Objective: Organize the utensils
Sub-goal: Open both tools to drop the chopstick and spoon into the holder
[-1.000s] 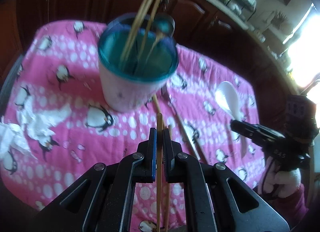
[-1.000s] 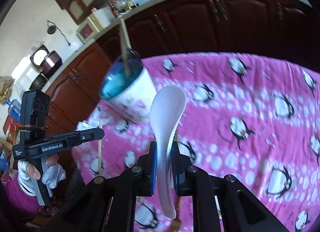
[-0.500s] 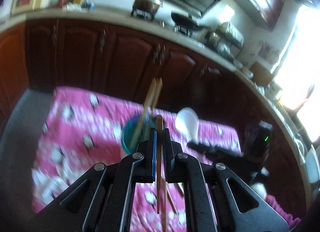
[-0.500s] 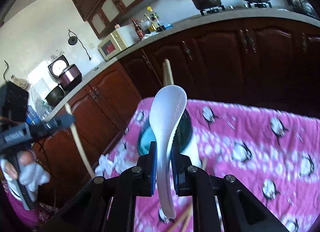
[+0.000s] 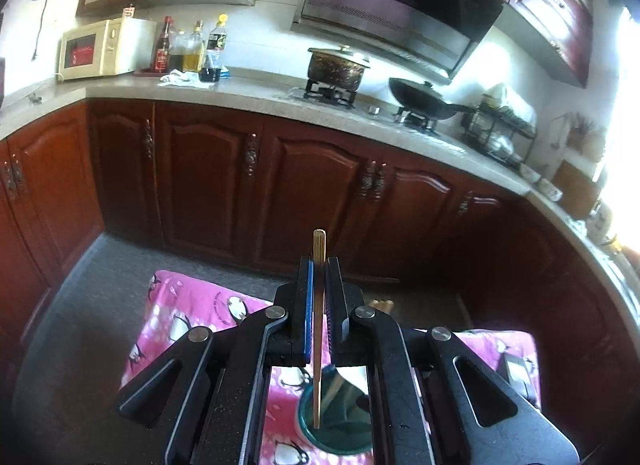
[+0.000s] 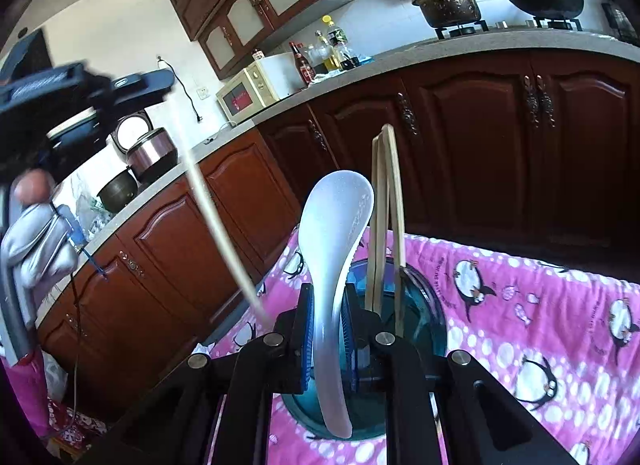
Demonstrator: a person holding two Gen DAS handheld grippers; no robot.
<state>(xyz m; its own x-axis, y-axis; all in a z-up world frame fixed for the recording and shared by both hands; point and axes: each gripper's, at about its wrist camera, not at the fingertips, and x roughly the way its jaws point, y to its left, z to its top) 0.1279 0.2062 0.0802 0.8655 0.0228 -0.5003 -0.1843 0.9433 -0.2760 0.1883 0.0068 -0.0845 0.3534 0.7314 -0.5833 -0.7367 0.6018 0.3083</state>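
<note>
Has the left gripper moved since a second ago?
Yes. The left gripper, shut on a chopstick, rose: the cup sat ahead of the jaws before, now it lies below them.

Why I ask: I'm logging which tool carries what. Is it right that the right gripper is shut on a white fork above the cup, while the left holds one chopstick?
Not quite. The right wrist view shows the right gripper shut on a white spoon, not a fork, above the cup. The left gripper does hold one chopstick.
</note>
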